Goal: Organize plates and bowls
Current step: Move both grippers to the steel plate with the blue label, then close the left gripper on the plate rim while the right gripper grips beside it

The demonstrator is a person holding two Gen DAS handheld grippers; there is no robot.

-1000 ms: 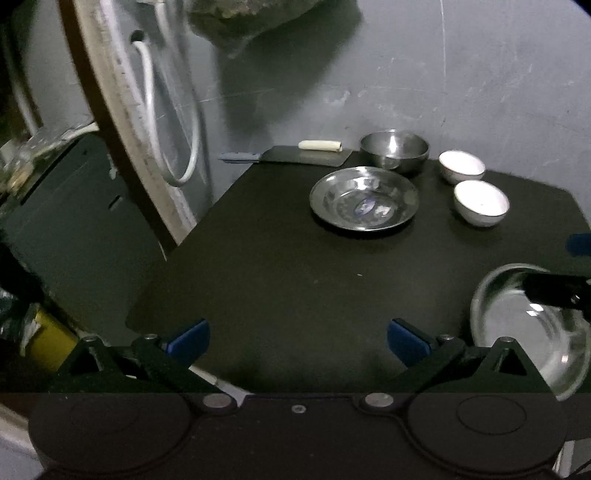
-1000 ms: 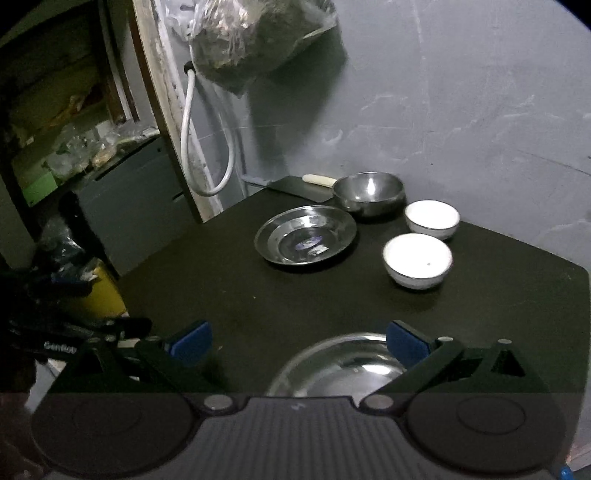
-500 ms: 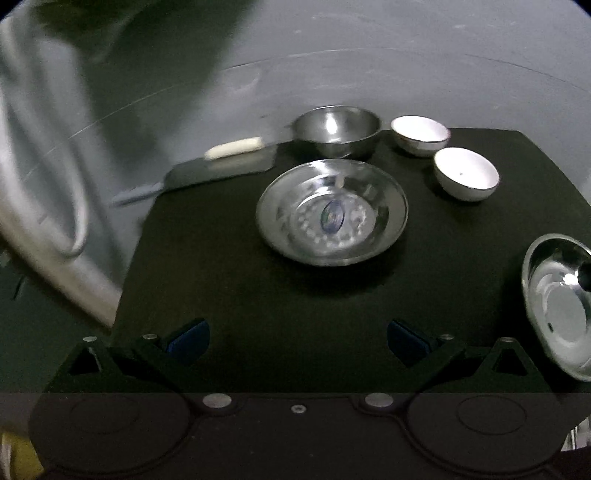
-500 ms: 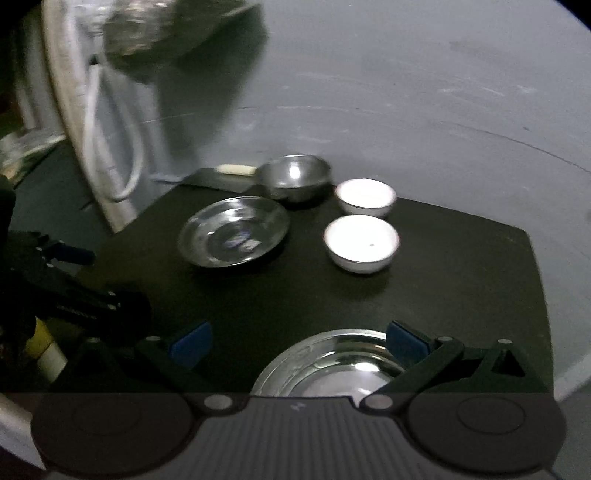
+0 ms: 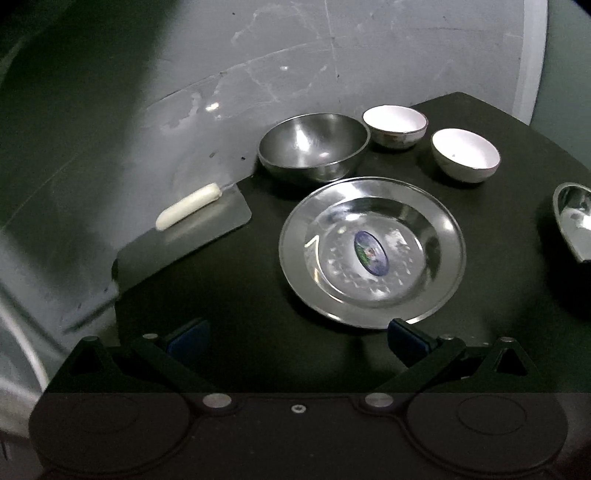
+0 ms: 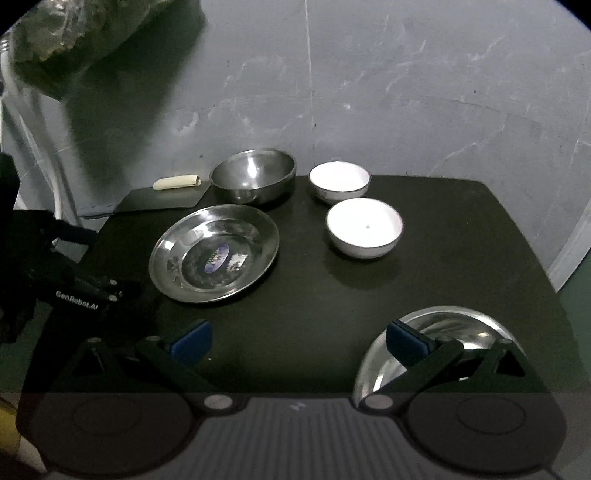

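Observation:
A steel plate with a blue sticker (image 5: 372,251) (image 6: 214,253) lies on the black table (image 6: 314,295). Behind it stand a deep steel bowl (image 5: 314,146) (image 6: 254,175) and two white bowls (image 5: 395,125) (image 5: 465,155) (image 6: 339,181) (image 6: 364,226). A second steel plate (image 6: 443,343) (image 5: 572,218) lies at the front right. My left gripper (image 5: 297,338) is open just before the sticker plate's near rim. My right gripper (image 6: 299,338) is open, its right finger (image 6: 406,341) over the second plate's left rim.
A cleaver with a pale handle (image 5: 184,218) (image 6: 162,195) lies at the table's back left corner against the grey wall. A white hose (image 6: 11,110) and a hanging bag (image 6: 92,29) are at the left. My left gripper's body (image 6: 55,277) shows at the left.
My left gripper has moved forward and down toward the sticker plate. My right gripper has shifted left, so the second steel plate now sits under its right finger.

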